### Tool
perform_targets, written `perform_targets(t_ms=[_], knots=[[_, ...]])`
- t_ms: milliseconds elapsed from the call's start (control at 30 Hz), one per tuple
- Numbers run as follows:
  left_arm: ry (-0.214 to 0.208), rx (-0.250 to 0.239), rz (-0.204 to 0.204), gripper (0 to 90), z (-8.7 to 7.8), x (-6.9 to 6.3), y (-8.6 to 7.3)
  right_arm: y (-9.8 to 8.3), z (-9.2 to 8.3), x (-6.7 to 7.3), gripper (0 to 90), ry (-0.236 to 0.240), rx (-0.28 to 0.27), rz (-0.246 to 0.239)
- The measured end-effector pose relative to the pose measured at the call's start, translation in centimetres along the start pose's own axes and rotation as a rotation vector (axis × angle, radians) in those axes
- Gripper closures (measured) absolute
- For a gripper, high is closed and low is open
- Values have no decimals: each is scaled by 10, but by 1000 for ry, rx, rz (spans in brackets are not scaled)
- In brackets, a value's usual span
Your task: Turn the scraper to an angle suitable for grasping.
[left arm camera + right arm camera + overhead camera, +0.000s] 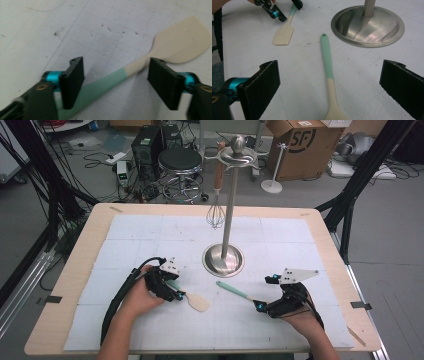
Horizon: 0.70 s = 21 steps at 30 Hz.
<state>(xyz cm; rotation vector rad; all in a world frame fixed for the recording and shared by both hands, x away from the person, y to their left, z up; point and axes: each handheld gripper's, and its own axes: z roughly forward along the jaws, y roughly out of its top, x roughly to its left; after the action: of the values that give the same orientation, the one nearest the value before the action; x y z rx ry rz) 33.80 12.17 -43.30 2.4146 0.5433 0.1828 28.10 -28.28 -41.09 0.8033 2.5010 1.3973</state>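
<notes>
A spatula (pixel 199 302) with a mint handle and cream blade lies flat on the white mat at the front left. My left gripper (pixel 176 290) straddles its handle. In the left gripper view the spatula (pixel 182 42) runs between the jaws of the left gripper (pixel 117 80), and mat shows on both sides of it, so the pads are not pressing. A mint-and-cream spoon (pixel 234 291) lies right of centre. The right gripper (pixel 329 85) stands wide open over the spoon (pixel 328 67), clear of it. The left gripper (pixel 290 10) and spatula (pixel 284 33) appear farther off.
A steel utensil stand (pixel 223 260) with a round dish base rises at the mat's centre, and a whisk (pixel 216 215) hangs from its top ring. The white mat (pixel 280 240) covers most of the wooden table (pixel 75 270). A stool (pixel 180 162) and cardboard box (pixel 305 145) stand beyond.
</notes>
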Motion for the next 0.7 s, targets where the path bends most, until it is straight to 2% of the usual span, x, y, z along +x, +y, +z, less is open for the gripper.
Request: perform_targets(t_ms=[67, 300, 500, 700], knots=[[-14, 5, 14, 504, -2, -1, 0, 0, 0, 0, 25, -1, -1, -2], [-36, 20, 50, 688, -8, -12, 0, 1, 0, -1, 25, 1, -3, -3], [-73, 24, 59, 765, -15, -18, -7, 2, 1, 0, 25, 3, -7, -4], [-110, 26, 85, 791, -15, -24, -6, 4, 3, 1, 25, 9, -5, -11]])
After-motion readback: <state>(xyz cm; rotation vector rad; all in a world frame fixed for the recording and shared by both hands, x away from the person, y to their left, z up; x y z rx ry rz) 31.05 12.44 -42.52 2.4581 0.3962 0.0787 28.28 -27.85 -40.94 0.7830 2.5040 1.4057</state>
